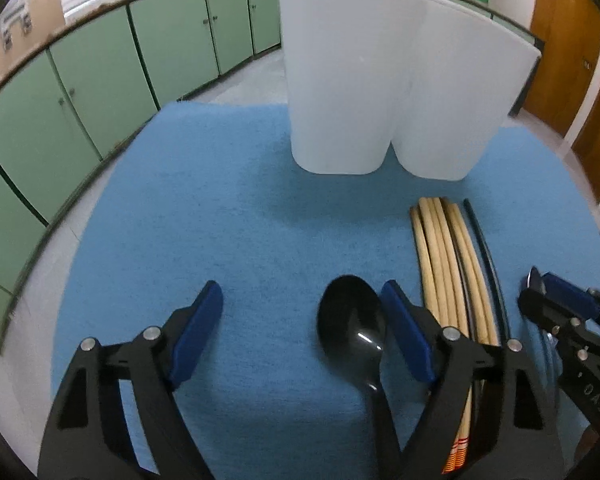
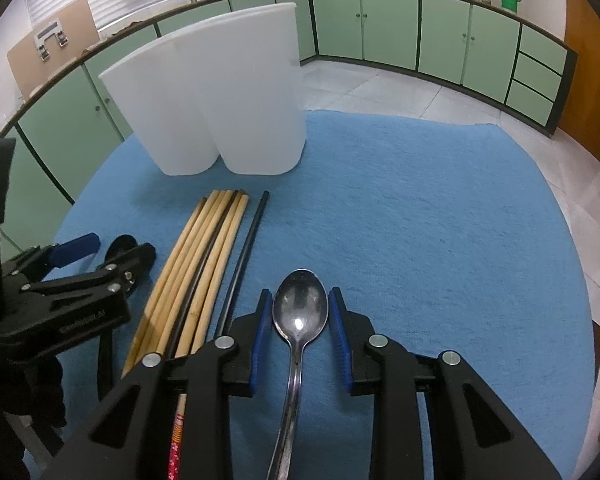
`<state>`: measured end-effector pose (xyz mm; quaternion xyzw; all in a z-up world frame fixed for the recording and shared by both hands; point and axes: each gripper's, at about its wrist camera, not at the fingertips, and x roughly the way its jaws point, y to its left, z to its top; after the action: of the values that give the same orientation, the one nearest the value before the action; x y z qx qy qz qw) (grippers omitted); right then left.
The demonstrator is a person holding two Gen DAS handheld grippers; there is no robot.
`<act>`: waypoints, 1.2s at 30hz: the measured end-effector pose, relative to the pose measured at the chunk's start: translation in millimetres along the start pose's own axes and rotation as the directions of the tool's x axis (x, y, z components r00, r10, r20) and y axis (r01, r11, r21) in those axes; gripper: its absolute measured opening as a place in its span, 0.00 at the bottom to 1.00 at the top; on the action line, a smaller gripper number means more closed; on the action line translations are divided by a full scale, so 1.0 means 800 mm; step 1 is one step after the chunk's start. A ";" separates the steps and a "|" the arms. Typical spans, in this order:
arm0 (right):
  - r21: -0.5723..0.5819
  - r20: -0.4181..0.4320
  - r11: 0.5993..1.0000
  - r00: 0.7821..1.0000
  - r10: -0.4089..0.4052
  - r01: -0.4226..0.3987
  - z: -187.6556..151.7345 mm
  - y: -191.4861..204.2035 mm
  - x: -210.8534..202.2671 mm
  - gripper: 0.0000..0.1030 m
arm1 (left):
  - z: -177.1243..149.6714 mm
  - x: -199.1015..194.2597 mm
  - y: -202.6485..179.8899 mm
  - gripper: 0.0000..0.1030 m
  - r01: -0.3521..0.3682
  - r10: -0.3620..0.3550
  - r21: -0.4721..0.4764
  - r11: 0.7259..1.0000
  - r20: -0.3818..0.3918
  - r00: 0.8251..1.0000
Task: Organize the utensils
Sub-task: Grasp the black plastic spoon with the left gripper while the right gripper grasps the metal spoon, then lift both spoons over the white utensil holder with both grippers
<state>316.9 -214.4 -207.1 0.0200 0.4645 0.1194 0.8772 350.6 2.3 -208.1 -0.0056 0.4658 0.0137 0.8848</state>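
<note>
A black plastic spoon lies on the blue mat between the fingers of my left gripper, close to the right pad; the jaws stand wide apart, neither pad pressing. In the right wrist view my right gripper is shut on a metal spoon, both blue pads against the sides of its bowl. Several wooden chopsticks and a black chopstick lie side by side between the two grippers. Two tall white containers stand together at the back of the mat.
The blue mat covers a round table, its right half bare. Green cabinets run around the room beyond the table edge, with a tiled floor and a wooden door at right. The left gripper sits left of the chopsticks.
</note>
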 end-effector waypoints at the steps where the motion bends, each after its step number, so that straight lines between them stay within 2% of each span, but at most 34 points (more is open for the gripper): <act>1: -0.002 -0.002 1.000 1.000 0.000 0.000 0.001 -0.003 0.000 0.28 | 0.000 -0.001 0.001 0.73 0.002 -0.002 -0.001 1.000 -0.001 1.000; 5: -0.013 -0.012 1.000 1.000 -0.002 0.001 0.002 0.001 0.001 0.28 | 0.001 -0.006 -0.006 0.55 0.038 -0.038 0.006 0.999 -0.001 0.999; 7: -0.021 -0.020 1.000 1.000 -0.005 0.004 0.002 0.004 0.002 0.28 | 0.000 -0.010 -0.008 0.38 0.062 -0.062 0.011 0.998 0.000 0.998; 8: -0.032 -0.025 0.999 1.000 -0.008 0.007 0.003 0.005 0.003 0.28 | -0.002 -0.012 -0.010 0.34 0.076 -0.076 0.013 0.997 0.003 0.997; 13: -0.042 -0.047 0.999 0.999 0.005 -0.007 0.011 0.003 0.005 0.28 | -0.004 -0.019 -0.024 0.33 0.120 -0.120 0.030 0.992 0.019 0.993; 16: -0.032 -0.005 0.999 1.000 0.016 -0.016 0.013 -0.002 -0.006 0.27 | -0.007 -0.036 -0.021 0.33 0.170 -0.171 0.026 0.985 0.080 0.982; 19: -0.020 0.105 0.999 0.993 0.050 -0.048 0.014 -0.005 -0.032 0.27 | -0.020 -0.069 -0.015 0.33 0.205 -0.212 0.053 0.977 0.193 0.958; 21: -0.039 0.217 0.995 0.972 0.094 -0.087 0.017 -0.004 -0.058 0.27 | -0.022 -0.089 -0.012 0.33 0.211 -0.224 0.078 0.974 0.268 0.937; 23: -0.074 0.281 0.995 0.956 0.091 -0.073 0.023 0.002 -0.073 0.27 | -0.026 -0.111 -0.011 0.33 0.214 -0.238 0.107 0.971 0.334 0.912; 25: -0.098 0.323 0.993 0.942 0.087 -0.058 0.029 0.007 -0.081 0.27 | -0.026 -0.126 -0.010 0.33 0.219 -0.249 0.119 0.968 0.379 0.891; 28: -0.080 0.362 0.993 0.926 0.112 -0.089 0.041 0.005 -0.087 0.27 | -0.018 -0.136 -0.004 0.33 0.210 -0.250 0.139 0.968 0.432 0.866; 33: -0.091 0.417 0.991 0.900 0.128 -0.098 0.060 0.007 -0.104 0.27 | -0.018 -0.154 -0.002 0.33 0.201 -0.256 0.162 0.966 0.490 0.833; 36: -0.105 0.451 0.989 0.881 0.144 -0.108 0.073 0.010 -0.121 0.27 | -0.013 -0.174 -0.001 0.33 0.201 -0.256 0.160 0.966 0.533 0.806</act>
<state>310.5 -224.2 -94.1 0.0440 0.2376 0.1858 0.9524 263.2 -1.3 -98.9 -0.0154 0.1881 -0.1141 0.9754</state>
